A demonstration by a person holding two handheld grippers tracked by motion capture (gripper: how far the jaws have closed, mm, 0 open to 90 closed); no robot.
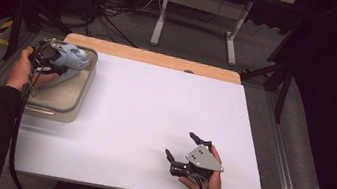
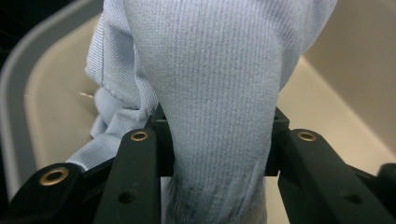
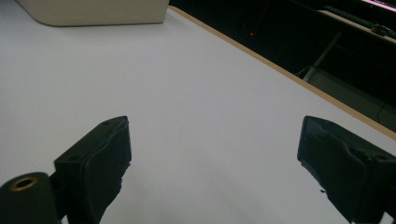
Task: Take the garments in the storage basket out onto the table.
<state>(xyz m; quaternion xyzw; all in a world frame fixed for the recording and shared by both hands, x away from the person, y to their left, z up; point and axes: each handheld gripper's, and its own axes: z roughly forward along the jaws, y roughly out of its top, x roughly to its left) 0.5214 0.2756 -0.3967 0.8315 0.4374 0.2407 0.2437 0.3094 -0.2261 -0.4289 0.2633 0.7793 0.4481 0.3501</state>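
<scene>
A light blue knitted cloth (image 1: 75,57) hangs bunched over a beige bin (image 1: 83,89) at the table's left side. My left gripper (image 1: 66,62) reaches into the bin, held by a hand. In the left gripper view the cloth (image 2: 210,88) fills the gap between the black jaws, and my left gripper (image 2: 219,119) is shut on it, above the bin's inner wall (image 2: 51,107). My right gripper (image 1: 180,144) rests near the front right of the white table top (image 1: 156,97). In the right gripper view it (image 3: 212,140) stands open, with only bare table (image 3: 187,70) between the jaws.
The bin's corner (image 3: 93,11) lies far ahead of the right gripper. A wooden strip (image 1: 152,56) runs along the table's far edge. A desk frame (image 1: 199,8) and cables stand on the floor beyond it. Metal rails (image 1: 287,168) flank the table.
</scene>
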